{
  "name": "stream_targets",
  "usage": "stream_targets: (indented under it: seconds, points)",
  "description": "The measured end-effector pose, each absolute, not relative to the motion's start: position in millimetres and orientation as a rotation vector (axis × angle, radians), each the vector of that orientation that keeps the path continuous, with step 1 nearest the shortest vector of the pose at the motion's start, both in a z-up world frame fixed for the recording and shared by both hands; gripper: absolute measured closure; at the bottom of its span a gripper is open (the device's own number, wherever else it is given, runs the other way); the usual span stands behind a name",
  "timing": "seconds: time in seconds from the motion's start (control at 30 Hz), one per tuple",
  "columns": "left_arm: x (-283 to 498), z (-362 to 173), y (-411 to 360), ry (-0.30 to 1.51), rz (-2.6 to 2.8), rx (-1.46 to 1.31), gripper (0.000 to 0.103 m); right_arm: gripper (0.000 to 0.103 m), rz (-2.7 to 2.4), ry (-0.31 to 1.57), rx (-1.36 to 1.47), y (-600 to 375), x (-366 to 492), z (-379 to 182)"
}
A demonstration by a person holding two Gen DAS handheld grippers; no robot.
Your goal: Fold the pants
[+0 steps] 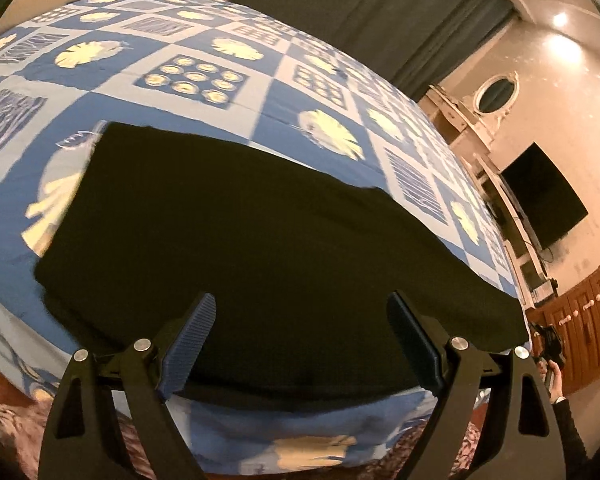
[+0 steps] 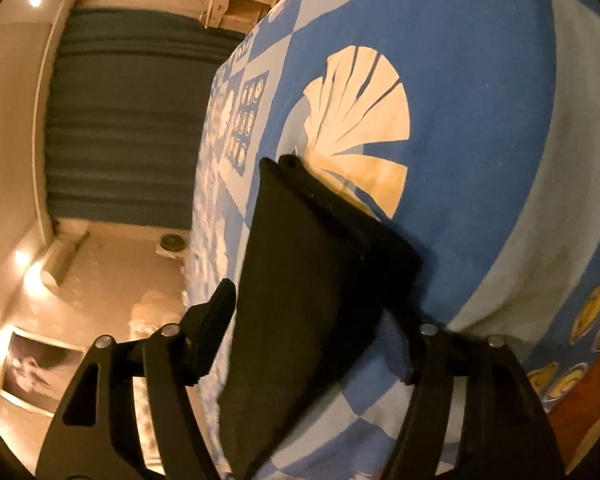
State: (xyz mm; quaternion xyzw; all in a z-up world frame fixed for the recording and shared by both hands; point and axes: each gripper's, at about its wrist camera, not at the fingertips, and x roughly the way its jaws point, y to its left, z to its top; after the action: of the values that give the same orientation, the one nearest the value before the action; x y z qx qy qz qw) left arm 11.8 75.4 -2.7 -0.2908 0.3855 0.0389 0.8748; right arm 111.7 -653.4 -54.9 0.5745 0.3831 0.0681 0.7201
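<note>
Scene: a bed (image 1: 284,92) covered with a blue and pale patchwork sheet printed with cream leaf shapes; dark curtains and a wall-mounted screen stand behind it.
Pants: black pants (image 1: 260,240) lie flat on the bed as a broad dark rectangle with straight edges, near the bed's front edge, apparently folded at least once.
Left tongs: the left tongs (image 1: 300,320) hover over the near edge of the pants, spread wide, blue pads apart with nothing between them.
Right tongs: the right tongs (image 2: 312,320) are turned on their side at one end of the pants (image 2: 312,280); the fingers stand apart on either side of the cloth, and neither visibly presses on it.
Step in hand: judging by the flat shape and both tongs gaping, a fold looks just laid down and let go.
Next move: probably another fold; each tongs would need to pinch a corner of one end, lift together, and carry it evenly over the other end.
Care: stacked layers may slip apart if only the top one is caught.
</note>
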Motion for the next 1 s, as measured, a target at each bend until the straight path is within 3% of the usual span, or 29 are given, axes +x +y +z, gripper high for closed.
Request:
stream_targets:
  seconds: [0.13,0.17,0.3,0.37,0.53,1.0]
  points:
    - [8.9,-3.5,98.8,0.802,0.104,-0.599,0.017,0.027,0.13,0.865,1.212,-644.8,119.2,-48.6]
    - [8.9,-4.6,103.4,0.805,0.111,-0.604,0.017,0.033,0.104,0.884,1.182,-640.9,122.2,-44.7]
    - [7.9,-14.8,118.3,0.819,0.128,-0.657,0.017,0.081,0.031,0.948,1.111,-631.6,128.6,-36.6]
    - [6.7,-17.8,120.5,0.825,0.126,-0.678,0.017,0.086,0.018,0.924,1.106,-626.6,128.5,-26.9]
    - [9.8,-17.0,118.7,0.832,0.111,-0.695,0.017,0.091,0.058,0.875,1.044,-605.5,131.7,6.5]
    - [14.1,-20.1,112.3,0.873,0.126,-0.663,0.017,0.091,0.413,0.804,0.817,-455.0,151.5,130.3]
